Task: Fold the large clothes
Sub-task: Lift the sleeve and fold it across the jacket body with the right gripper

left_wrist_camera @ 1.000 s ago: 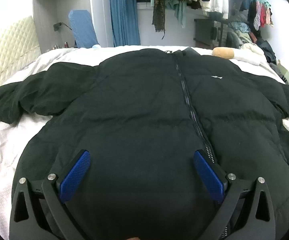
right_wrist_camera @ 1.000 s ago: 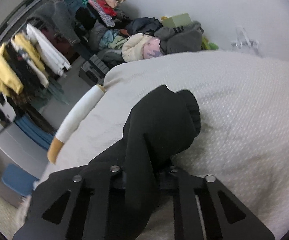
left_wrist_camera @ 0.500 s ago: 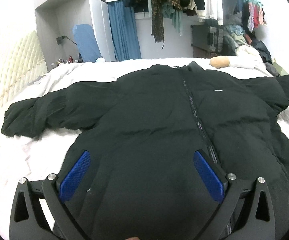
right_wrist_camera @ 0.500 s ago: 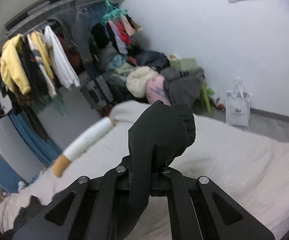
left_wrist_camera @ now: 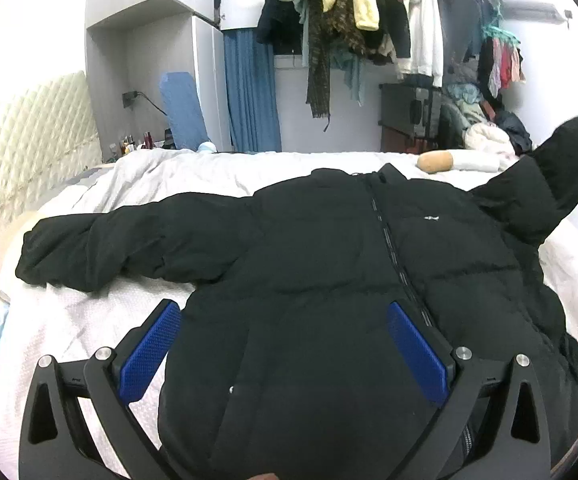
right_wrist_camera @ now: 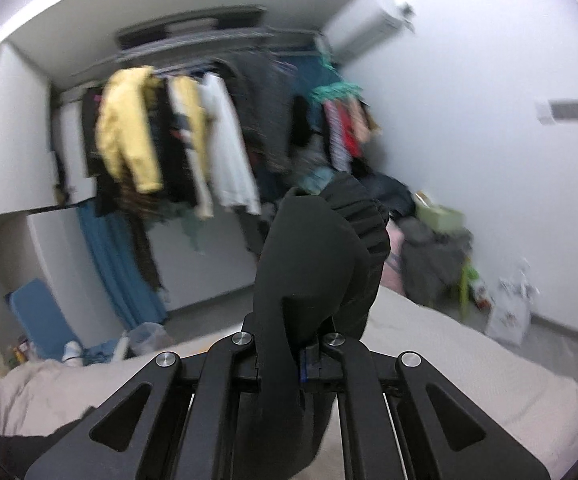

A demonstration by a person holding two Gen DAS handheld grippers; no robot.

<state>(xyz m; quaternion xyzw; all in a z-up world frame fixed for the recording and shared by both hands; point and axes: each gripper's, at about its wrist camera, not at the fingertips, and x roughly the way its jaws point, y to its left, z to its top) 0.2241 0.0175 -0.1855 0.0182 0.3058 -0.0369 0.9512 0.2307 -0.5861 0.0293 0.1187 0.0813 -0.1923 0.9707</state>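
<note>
small white chest logo on black jacket (left_wrist_camera: pixel 329 280), illegible

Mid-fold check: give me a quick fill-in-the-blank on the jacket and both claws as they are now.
1. The right claw is shut on the jacket's ____.
2. The left claw hangs ____ over the jacket, gripping nothing.
3. The jacket's zipper is ____.
4. The other sleeve lies flat on the ____.

Missing words: cuff; open; closed; bed
</note>
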